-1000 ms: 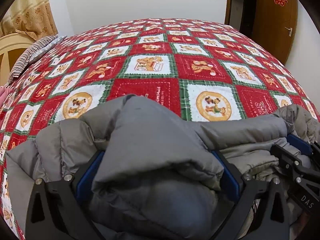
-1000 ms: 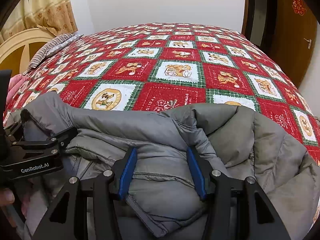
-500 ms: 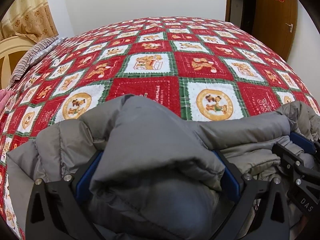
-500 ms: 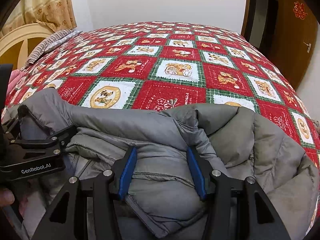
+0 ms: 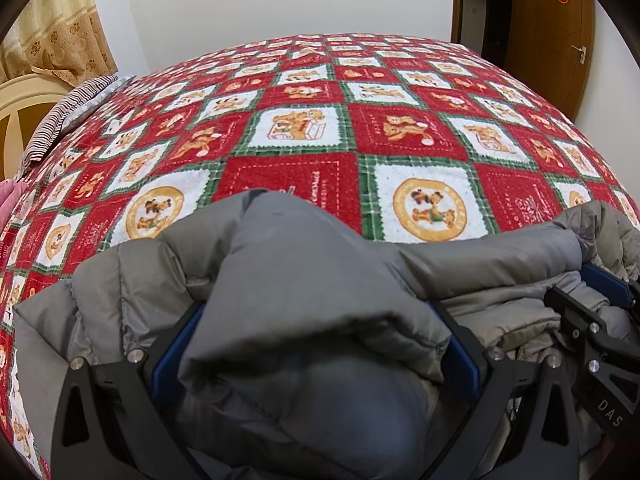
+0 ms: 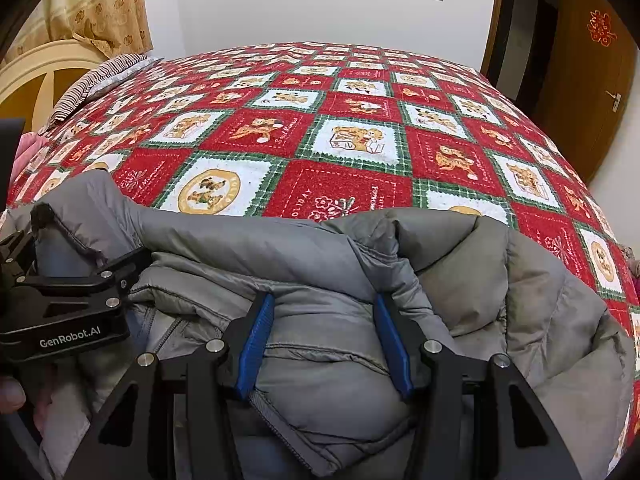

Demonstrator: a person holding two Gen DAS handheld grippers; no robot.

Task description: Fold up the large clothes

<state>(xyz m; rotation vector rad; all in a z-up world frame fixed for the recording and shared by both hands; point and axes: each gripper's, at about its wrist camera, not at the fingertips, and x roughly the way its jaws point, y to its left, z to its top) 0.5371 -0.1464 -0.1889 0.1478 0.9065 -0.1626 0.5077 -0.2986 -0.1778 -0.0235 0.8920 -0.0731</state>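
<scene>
Nothing of note has moved since the earlier frames: both grippers stay where they were, each clamped on the grey down jacket [image 5: 304, 280] that lies bunched on the near part of the bed.

Between the blue-padded fingers [image 5: 176, 348] of the left gripper [image 5: 316, 344] sits a thick, puffy fold of the jacket, filling a wide gap and bulging up over the pads. The right gripper [image 6: 324, 340] stands at a narrower, middling gap, its fingers [image 6: 256, 336] pressed on a quilted section beside a zip seam.

Beyond both sets of fingers spreads the red, white and green Christmas quilt [image 6: 340, 128] with cartoon dog squares; one red square just past the right fingers reads "HOLIDAY".

The left gripper's body, seen to the left of the right fingers, is printed "GenRobot.AI"; the right gripper's body, seen to the right of the left fingers, shows "DAS".

Far right beyond the fingers, a wooden door [image 5: 556, 28] carries a red paper cutout. No containers show.
</scene>
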